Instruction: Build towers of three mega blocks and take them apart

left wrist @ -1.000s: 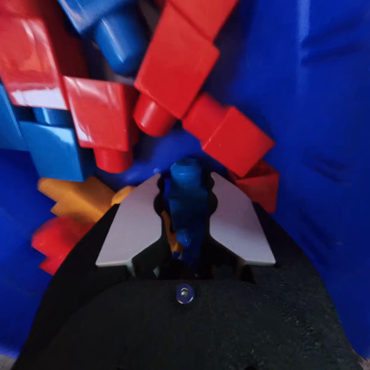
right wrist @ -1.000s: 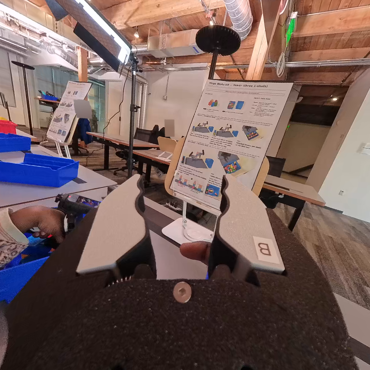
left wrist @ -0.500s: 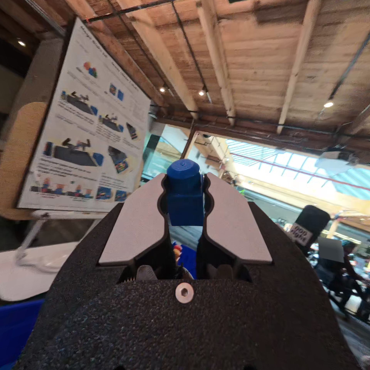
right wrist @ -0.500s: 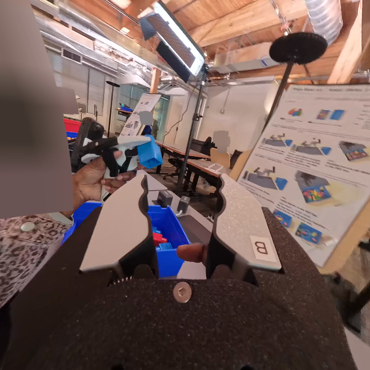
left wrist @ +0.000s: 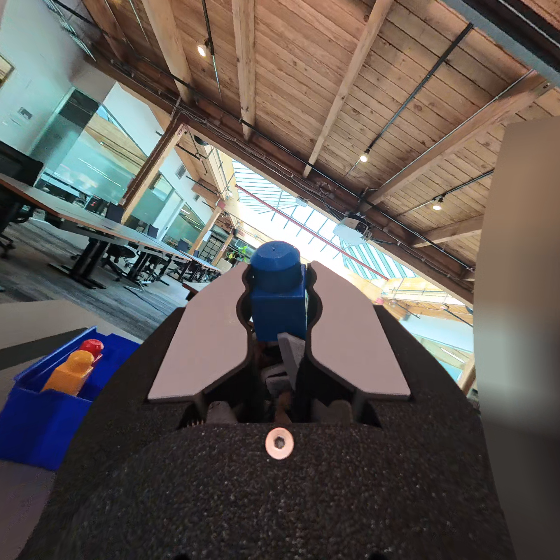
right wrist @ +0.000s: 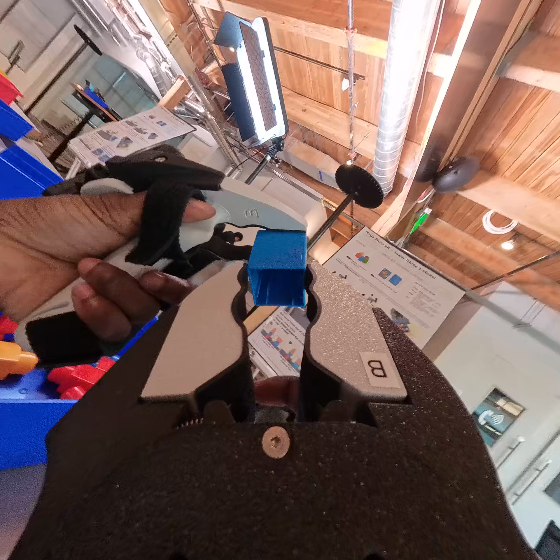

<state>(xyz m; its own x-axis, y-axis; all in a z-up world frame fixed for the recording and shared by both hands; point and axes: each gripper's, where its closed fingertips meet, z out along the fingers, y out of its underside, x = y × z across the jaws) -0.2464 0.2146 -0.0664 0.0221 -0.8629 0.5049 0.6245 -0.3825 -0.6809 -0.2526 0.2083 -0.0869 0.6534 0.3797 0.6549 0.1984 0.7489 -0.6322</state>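
Observation:
My left gripper (left wrist: 277, 266) is shut on a blue one-stud block (left wrist: 277, 303) and holds it up in the air, stud pointing away. In the right wrist view a hand (right wrist: 75, 242) brings that gripper in from the left, its grey upper finger (right wrist: 263, 213) lying over the block (right wrist: 277, 257). My right gripper (right wrist: 275, 272) has its fingertips closed on either side of the block's hollow open end. One right finger (left wrist: 288, 348) shows under the block in the left wrist view.
A blue bin (left wrist: 30, 424) at lower left holds an orange block (left wrist: 69, 375) and a red block (left wrist: 91, 345). The bin (right wrist: 24, 424) with red blocks (right wrist: 78, 378) also shows in the right wrist view. An instruction board (right wrist: 394, 288) stands behind. Both grippers' tips are close together, under 4 cm apart.
My left gripper lifted the blue block out of the bin and swung it up to the right gripper. The right gripper's fingers narrowed from wide open onto the block's open end.

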